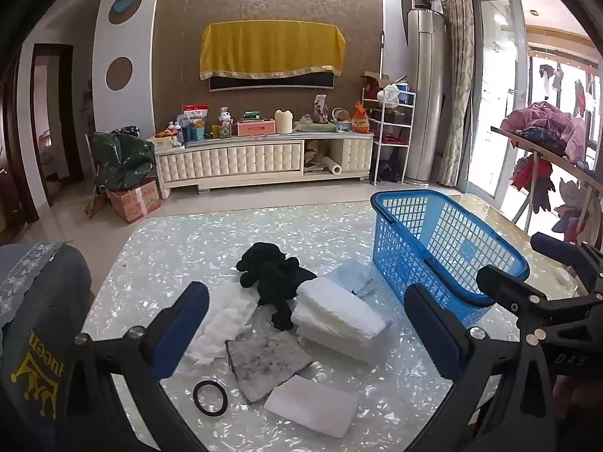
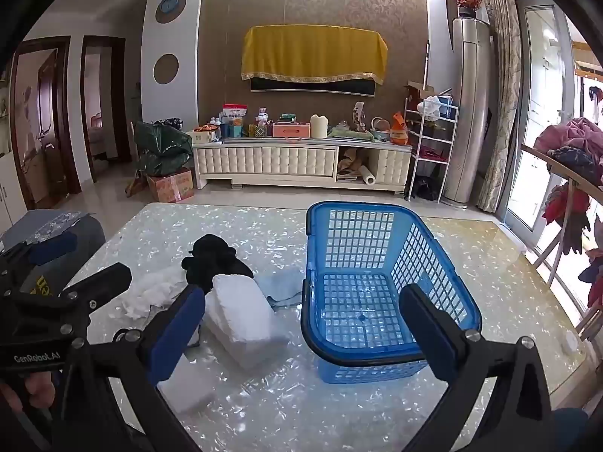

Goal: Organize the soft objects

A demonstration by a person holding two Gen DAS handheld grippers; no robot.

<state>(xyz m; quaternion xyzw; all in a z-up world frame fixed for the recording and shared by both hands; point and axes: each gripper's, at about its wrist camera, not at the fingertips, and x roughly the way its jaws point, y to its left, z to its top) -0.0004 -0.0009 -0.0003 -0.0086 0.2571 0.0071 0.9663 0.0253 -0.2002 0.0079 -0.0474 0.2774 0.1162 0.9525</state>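
Two grippers face you at the near edge of the table (image 1: 158, 248), both with jaws spread to full width and nothing between the pads. Your left gripper (image 1: 307, 324) hangs over the pile of soft items; your right gripper (image 2: 301, 326) frames the near rim of the blue basket (image 2: 380, 263).

Nearest to the left gripper lie a black ring (image 1: 210, 397), a flat white pad (image 1: 312, 405) and a stained grey cloth (image 1: 265, 361), the pad's corner overlapping the cloth. Just beyond them you have a crumpled white cloth (image 1: 222, 324) on the left and a thick white folded towel (image 1: 339, 312) on the right. A black garment (image 1: 273, 275) lies between and behind these two, draped partly over the towel's left end. A pale blue cloth (image 1: 356, 275) sits between the towel and the basket, touching the basket's wall.

The basket stands upright and holds nothing. At the left edge of the table, a grey cushion (image 1: 34, 301) with yellow lettering stands just beside the left gripper's finger. Well beyond the table, a white cabinet (image 1: 264, 158) crowded with small goods runs along the far wall, and a rack of clothes (image 1: 546, 143) stands to the right.
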